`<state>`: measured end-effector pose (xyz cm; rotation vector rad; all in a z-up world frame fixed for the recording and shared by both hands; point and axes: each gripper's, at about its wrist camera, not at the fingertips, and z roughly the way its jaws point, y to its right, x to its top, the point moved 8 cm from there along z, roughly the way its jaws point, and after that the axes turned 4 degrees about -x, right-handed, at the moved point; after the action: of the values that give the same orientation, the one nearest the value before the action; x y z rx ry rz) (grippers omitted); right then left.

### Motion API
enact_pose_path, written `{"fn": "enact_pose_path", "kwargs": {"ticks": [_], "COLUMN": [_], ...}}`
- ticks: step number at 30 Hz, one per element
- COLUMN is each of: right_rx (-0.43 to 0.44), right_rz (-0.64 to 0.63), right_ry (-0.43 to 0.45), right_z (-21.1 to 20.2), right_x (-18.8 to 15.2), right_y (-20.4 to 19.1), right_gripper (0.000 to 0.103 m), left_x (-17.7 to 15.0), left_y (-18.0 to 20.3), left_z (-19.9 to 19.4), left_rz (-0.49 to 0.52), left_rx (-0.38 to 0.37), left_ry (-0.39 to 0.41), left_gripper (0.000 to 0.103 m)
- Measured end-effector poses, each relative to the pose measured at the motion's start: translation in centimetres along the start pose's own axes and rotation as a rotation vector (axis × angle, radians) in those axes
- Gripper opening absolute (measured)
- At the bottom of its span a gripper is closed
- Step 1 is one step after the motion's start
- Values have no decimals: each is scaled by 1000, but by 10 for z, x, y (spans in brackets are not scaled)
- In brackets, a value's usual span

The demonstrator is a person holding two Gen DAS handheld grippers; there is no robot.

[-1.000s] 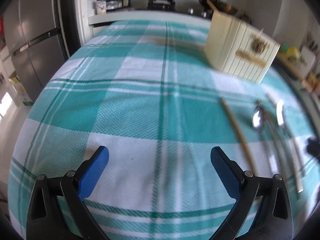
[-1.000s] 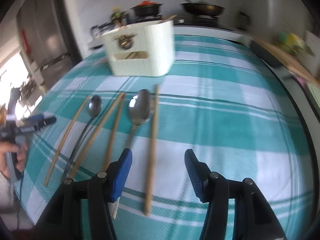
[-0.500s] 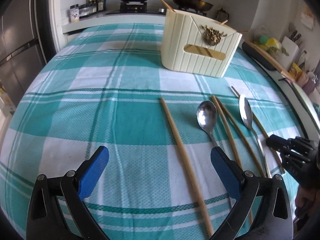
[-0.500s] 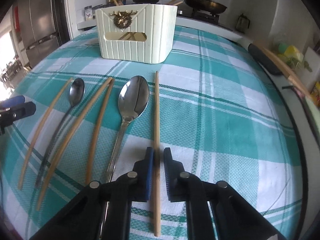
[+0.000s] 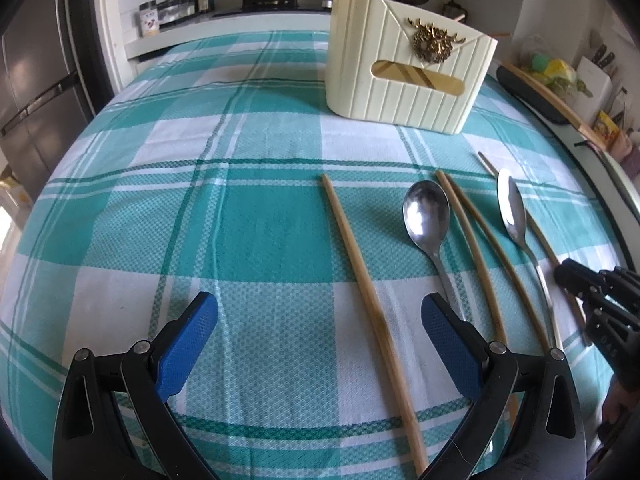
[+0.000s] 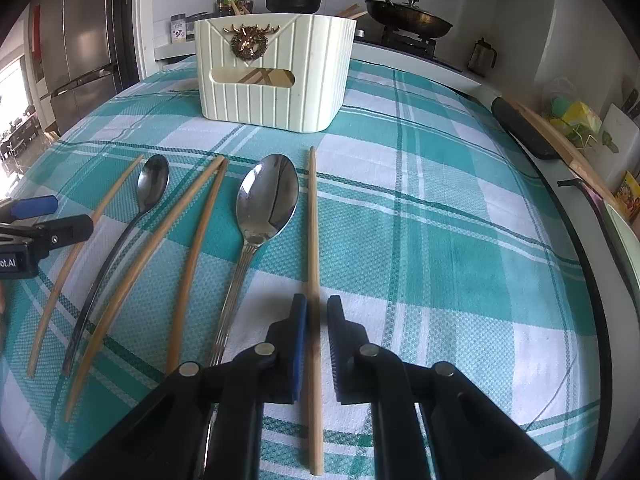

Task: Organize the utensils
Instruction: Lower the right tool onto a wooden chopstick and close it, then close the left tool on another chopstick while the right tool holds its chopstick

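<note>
Step in hand: first pick. The right gripper point(image 6: 317, 322) has its jaws drawn in narrow on the lone chopstick point(image 6: 314, 240), pads pinching it on both sides approx mid-shaft. The stick lies flat on the checked table point(image 6: 460, 240), running straight ahead of the gripper toward the cream utensil holder point(image 6: 272, 76), which stands upright well ahead and slightly to the gripper's left. No lift yet by the look of it; the stick reads as resting on the cloth.

Just left of that gripper: the big spoon point(image 6: 266, 204), then a pair of chopsticks point(image 6: 192, 236), a smaller dark spoon point(image 6: 150, 184) and one more chopstick point(image 6: 84, 248) furthest left, all roughly parallel, bowls pointing toward the holder.

The left gripper point(image 5: 320, 340) hangs wide w/ nothing between the pads; the far-side chopstick point(image 5: 360, 276) passes between its fingers on the table below, untouched. Big spoon's handle runs just behind its right-hand finger.

Next move, as I judge it: raise the pinched stick clear of the cloth, tip it toward upright, carry it fwd over the holder's open top and release. Thin stick, grip near the middle, so it may pivot in the pads; keep the lift slow and avoid nudging the spoon beside it.
</note>
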<state>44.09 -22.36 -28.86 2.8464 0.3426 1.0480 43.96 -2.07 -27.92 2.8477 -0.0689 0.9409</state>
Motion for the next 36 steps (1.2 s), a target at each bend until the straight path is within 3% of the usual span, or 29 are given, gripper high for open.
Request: {"fn": "enact_pose_path", "kwargs": {"ticks": [6,19,22,26,28,30,32,33,36], "right_rx": [-6,-32,-41,-50,-55,-59,-69,-73,-78], "right_rz": [-1,0,9,32,44,56,61,64,74], "right_ry": [7,3,-1,-11,-22,-33,-43,-49,-78], "right_z": [0,-2,-3,-4,-6,-8,-11,-13,-20], "right_x": [0,-1,-2,-7,-11,-17,-23,-26,-38], "right_y": [0,0,4,16,24,33,42,46,61], "right_gripper": [11,11,11,11,11,11,11,11,11], "left_x": [-4,-9,-10,-12,-14,-15,-16,-18,-23], "left_y": [3,-2,-5,-6,-4,-2,-2,-3,-11], "left_z": [5,3,1,-6,-10,-13,-15,-16,-21], "left_rz": [32,47,52,67,75,86,83,76,43], "left_rx": [43,54,56,34,14,1,-11,-19,-45], "left_ry": [-10,-23,-19,-12,-9,-8,-12,-18,-37], "left_gripper": [101,101,96,75,57,31,15,9,8]}}
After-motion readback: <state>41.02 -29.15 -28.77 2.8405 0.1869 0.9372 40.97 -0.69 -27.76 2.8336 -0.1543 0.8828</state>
